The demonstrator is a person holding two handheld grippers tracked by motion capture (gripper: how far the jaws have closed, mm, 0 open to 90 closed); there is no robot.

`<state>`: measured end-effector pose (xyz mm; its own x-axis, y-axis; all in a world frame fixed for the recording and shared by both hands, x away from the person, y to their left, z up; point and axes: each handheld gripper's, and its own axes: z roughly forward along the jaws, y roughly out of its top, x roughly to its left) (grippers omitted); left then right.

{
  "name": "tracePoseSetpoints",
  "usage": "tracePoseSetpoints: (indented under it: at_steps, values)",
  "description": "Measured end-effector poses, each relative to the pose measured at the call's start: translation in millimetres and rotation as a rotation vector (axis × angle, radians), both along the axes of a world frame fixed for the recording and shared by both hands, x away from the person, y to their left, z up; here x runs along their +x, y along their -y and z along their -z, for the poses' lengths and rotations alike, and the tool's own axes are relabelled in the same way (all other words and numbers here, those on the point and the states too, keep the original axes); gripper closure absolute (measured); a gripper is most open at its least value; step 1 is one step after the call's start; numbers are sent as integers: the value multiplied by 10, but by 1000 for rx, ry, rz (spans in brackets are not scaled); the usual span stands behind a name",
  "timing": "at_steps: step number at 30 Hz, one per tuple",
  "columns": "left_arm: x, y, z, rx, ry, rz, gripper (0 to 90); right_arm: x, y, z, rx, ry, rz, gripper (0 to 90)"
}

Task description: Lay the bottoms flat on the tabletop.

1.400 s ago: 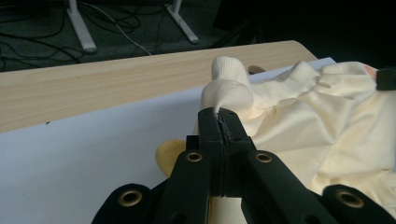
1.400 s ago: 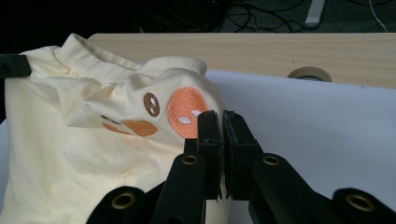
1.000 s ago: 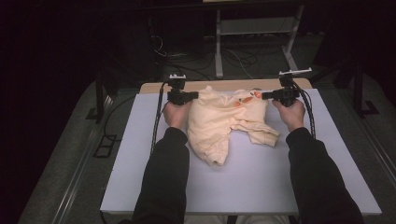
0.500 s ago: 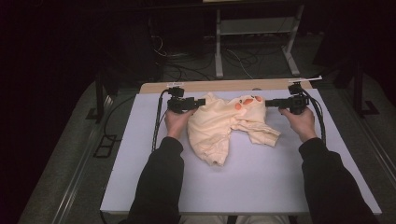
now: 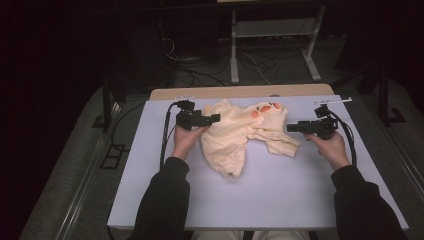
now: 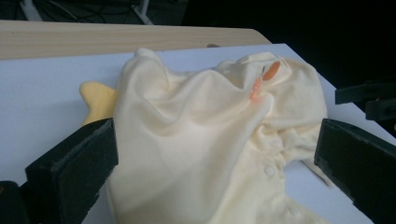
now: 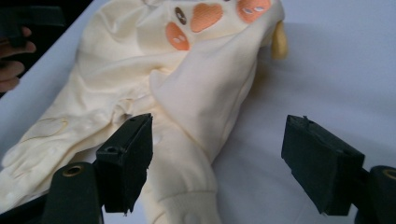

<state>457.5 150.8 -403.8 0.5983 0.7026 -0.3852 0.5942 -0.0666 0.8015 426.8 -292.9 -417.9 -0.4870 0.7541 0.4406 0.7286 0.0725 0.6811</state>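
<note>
- Left gripper (image 5: 216, 118), held in the person's left hand (image 5: 186, 141), had just been opening; its jaws stood wide, with the pale yellow baby garment (image 5: 239, 135) lying between them but not pinched.
- Right gripper (image 5: 291, 128), in the right hand (image 5: 331, 148), had also just been opening, its 2 jaws parted and pressing on nothing, just beside the garment's right edge.
- From the high view, the garment lay crumpled on the white table cover (image 5: 280, 190), toward the far side, between both grippers, orange patches uppermost.
- From the left gripper view, the cloth showed small snap buttons (image 6: 269, 171) and a deeper-yellow flap (image 6: 97, 99) poking out at its side, details lost from above.
- From the right gripper view, a cuffed sleeve (image 7: 187, 196) ran down between the jaws, with orange patches (image 7: 207, 15) and a dark dot near the top.
- No containers stood on the table cover.
</note>
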Motion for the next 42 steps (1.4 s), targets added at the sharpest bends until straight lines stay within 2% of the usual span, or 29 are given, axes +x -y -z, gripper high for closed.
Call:
tracePoseSetpoints:
  at_steps: [2,5,9,12,14,16,19,23,26,29,30,32,33,34,36,42]
  values:
    - [-64,-13,11,0,-3,6,0,-76,1,-5,8,5,-6,245]
    - [-165,-29,22,-14,0,15,0,-158,-9,-17,-5,17,-18,253]
    - [-303,-27,28,-9,13,44,0,-269,-27,-34,15,37,-33,300]
    - [-408,-25,51,-37,13,57,0,-334,-67,-24,-22,52,-42,335]
    - [-454,-28,63,-52,14,60,0,-346,-69,-3,-42,51,-39,348]
    - [-504,-26,77,-67,16,60,0,-344,-52,18,-29,45,-33,365]
    - [-548,-8,101,-65,12,85,0,-338,-45,49,-14,31,-35,386]
    - [-609,10,141,-63,9,91,0,-334,-68,86,-27,9,-68,432]
    - [-666,45,173,-30,8,108,0,-339,-87,108,-60,-4,-68,487]
    - [-731,97,180,-19,12,126,0,-348,-107,126,-101,-17,-72,613]
    - [-754,114,176,-15,15,134,0,-351,-114,127,-109,-20,-80,683]
    - [-808,156,166,-6,24,149,0,-375,-127,89,-127,-2,-78,759]
    - [-841,176,158,0,29,159,0,-386,-131,56,-120,7,-75,773]
    - [-858,187,152,-1,29,166,0,-407,-145,5,-91,13,-74,780]
    - [-902,197,138,-6,32,177,0,-438,-200,-78,-62,28,-94,784]
    - [-1007,166,146,9,27,201,0,-518,-509,-222,-34,48,-166,785]
